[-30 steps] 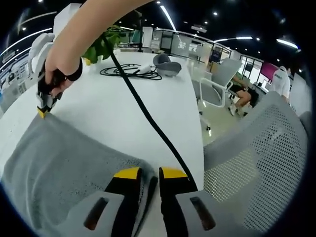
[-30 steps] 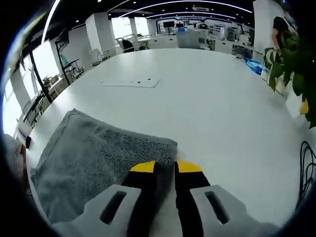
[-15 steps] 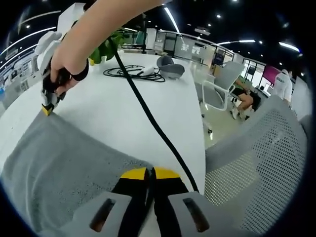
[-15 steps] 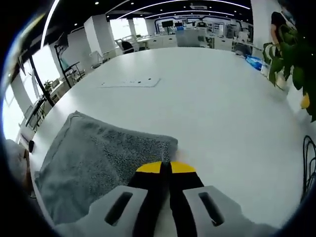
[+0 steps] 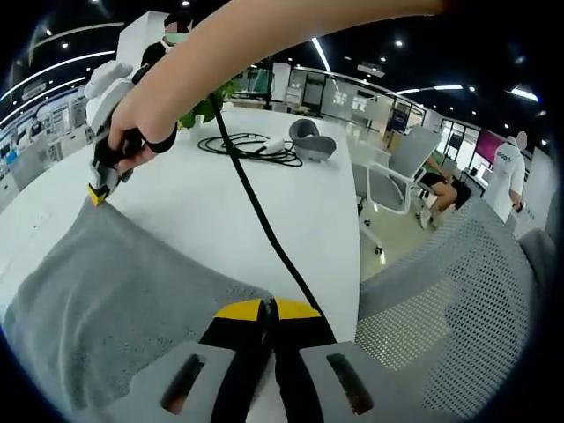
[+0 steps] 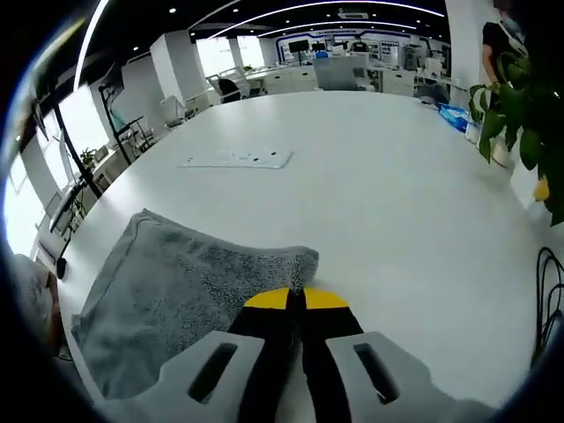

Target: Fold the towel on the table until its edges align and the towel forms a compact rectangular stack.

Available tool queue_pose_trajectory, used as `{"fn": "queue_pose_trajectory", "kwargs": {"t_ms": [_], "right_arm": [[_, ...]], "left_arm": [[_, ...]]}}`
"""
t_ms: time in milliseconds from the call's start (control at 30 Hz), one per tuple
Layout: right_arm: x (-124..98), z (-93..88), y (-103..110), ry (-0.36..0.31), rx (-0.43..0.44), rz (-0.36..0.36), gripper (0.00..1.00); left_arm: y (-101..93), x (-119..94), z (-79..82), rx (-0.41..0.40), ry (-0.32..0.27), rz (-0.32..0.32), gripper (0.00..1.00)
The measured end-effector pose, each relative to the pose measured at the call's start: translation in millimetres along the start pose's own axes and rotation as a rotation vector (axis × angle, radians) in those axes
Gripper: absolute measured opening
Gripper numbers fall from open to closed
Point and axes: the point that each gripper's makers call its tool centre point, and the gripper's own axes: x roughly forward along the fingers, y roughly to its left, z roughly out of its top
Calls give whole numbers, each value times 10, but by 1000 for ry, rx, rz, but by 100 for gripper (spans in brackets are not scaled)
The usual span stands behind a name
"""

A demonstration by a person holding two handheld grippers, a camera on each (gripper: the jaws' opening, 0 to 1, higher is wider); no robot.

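On the white desk of an open office, we judge the fold barely begun: the one grey towel lies near the desk's edge, our left gripper and right gripper each clamped on a corner, one cable coil and one plant beyond.

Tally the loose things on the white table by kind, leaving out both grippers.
Grey towel: 1
Coiled black cable: 1
Grey headphones: 1
Potted green plant: 1
Flat white panel: 1
Total: 5
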Motion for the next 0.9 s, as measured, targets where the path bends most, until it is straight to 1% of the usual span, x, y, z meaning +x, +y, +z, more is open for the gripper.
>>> {"fn": "queue_pose_trajectory", "kwargs": {"t_ms": [167,233,300,467,533,633,733,900], "right_arm": [[-74,91,93,-5,-17,6,1],[-101,125,126,-10,-27,9,1],[-105,158,115,-12,-34,10,0],[-159,268,174,-21,-56,10,0],[-194,331,230,-29,-57,16,0],[-223,389,301,-35,-73,18,0],[-249,415,363,-33,-83,15,0],[-272,466,453,-39,-103,23,0]], "left_arm": [[6,-99,66,-18,-31,8,4],[14,-122,77,-11,-36,16,4],[27,-153,101,-14,-46,21,4],[22,-245,169,-25,-65,14,4],[51,-296,192,-27,-77,17,4],[102,-385,226,-49,-96,32,4],[116,-462,250,-68,-111,25,4],[166,-607,295,-97,-146,43,4]]}}
